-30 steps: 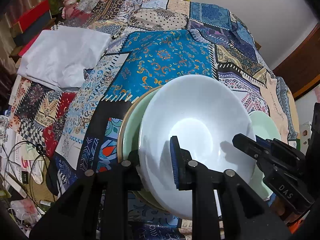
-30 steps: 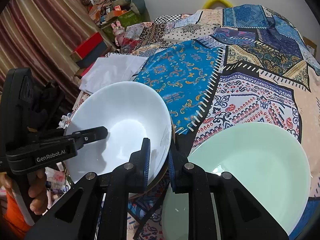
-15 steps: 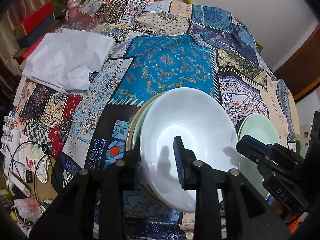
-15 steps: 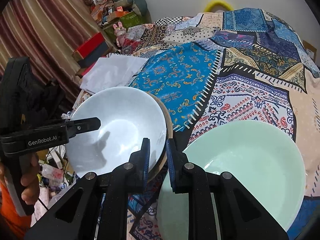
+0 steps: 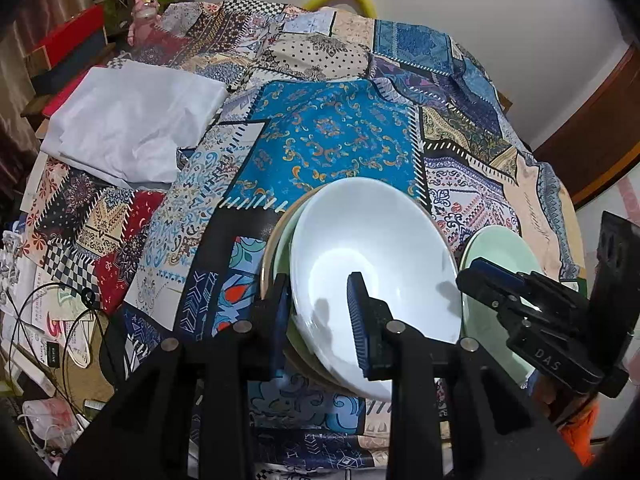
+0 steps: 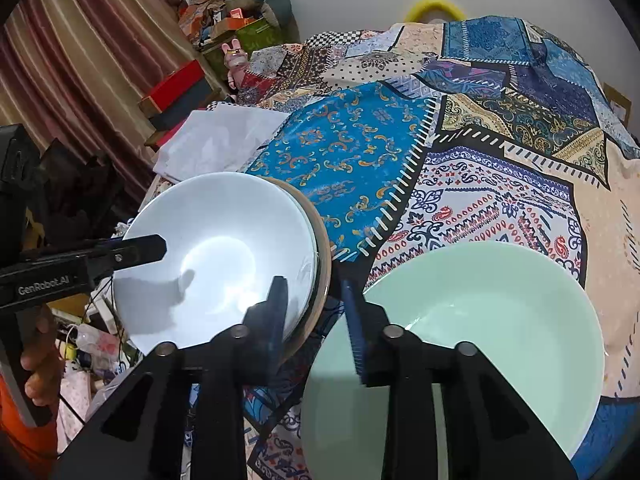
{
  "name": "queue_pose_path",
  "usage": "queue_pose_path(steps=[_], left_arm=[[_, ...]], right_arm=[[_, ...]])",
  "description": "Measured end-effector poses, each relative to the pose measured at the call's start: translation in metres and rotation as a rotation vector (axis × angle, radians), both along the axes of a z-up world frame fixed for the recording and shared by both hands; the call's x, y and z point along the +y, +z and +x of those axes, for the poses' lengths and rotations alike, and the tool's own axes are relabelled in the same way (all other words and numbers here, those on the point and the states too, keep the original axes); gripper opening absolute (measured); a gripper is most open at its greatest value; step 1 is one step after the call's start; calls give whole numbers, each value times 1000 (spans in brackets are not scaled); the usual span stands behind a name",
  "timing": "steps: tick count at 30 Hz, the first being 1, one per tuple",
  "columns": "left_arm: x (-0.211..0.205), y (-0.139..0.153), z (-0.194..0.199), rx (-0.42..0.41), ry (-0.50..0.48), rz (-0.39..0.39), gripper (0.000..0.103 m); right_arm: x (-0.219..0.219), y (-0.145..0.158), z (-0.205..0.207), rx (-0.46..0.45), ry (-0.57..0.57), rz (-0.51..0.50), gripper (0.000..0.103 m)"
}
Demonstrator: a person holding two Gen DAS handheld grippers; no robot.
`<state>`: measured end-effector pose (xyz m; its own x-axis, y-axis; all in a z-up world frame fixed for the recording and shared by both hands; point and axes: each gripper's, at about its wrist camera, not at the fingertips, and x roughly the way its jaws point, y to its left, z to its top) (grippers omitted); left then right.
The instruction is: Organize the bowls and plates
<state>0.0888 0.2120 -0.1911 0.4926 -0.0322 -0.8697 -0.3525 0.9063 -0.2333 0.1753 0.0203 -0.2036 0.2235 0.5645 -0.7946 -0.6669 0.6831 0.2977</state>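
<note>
both tongs are straddling opposite rims of the white bowl (image 5: 372, 256), which is sitting on top of a stack of a green plate (image 5: 285, 240) and a tan-rimmed plate (image 6: 323, 240) on the patchwork-covered bed (image 5: 332, 148). left tongs (image 5: 320, 316) are standing slightly apart, the near rim between the pads but not visibly pressed; right tongs (image 6: 314, 312) are opening, with the bowl's right rim in the gap and seemingly let go. a mint green bowl (image 6: 480, 320) is lying just right of the right tongs, beside the stack.

judging from this, the bowl is being released onto the stack. to do it well, both tongs should be spreading fully before lifting, then rising straight off the rim so no pad is dragging or tipping the bowl, which is sitting off-centre toward the near edge. the mint bowl probably goes in next.

readable writing: "GenRobot.AI" on the left tongs' body in the right view, "DAS" on the right tongs' body in the left view.
</note>
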Motion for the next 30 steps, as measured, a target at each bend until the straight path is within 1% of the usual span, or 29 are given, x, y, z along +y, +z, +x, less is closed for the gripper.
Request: queue_pose_path(steps=[1, 2, 3, 5, 7, 8, 10, 11, 14, 20, 22, 26, 29, 30], left_arm=[[0, 3, -2, -7, 7, 19, 29], [1, 7, -6, -24, 10, 42, 33], [2, 10, -8, -37, 9, 50, 39], [6, 10, -12, -43, 15, 59, 46], [11, 2, -12, -19, 24, 65, 46], [14, -6, -11, 3, 29, 54, 46], [17, -19, -9, 31, 33, 22, 46], [19, -27, -7, 41, 31, -10, 46], [23, -38, -5, 46, 28, -72, 46], [22, -62, 0, 75, 22, -121, 47], [23, -64, 0, 53, 22, -136, 47], [22, -65, 0, 33, 13, -146, 46], [18, -64, 3, 27, -10, -156, 37], [15, -63, 4, 29, -18, -151, 38]], right_arm=[[1, 0, 0, -3, 5, -4, 27], [2, -1, -1, -5, 9, -7, 27], [3, -1, -1, -8, 11, -9, 27], [5, -2, -1, -7, 17, -12, 27], [7, -4, 0, -5, 18, -16, 27], [8, -6, 1, -2, 17, -18, 27], [9, -7, 3, 8, 17, -17, 27], [10, -8, 3, 12, 16, -17, 27], [13, -10, 4, 15, 20, -22, 27], [24, -16, 3, 25, 41, -39, 28], [26, -18, 3, 26, 48, -47, 31], [31, -21, 4, 24, 50, -64, 31], [34, -23, 4, 22, 44, -70, 31], [34, -24, 4, 22, 48, -65, 31]])
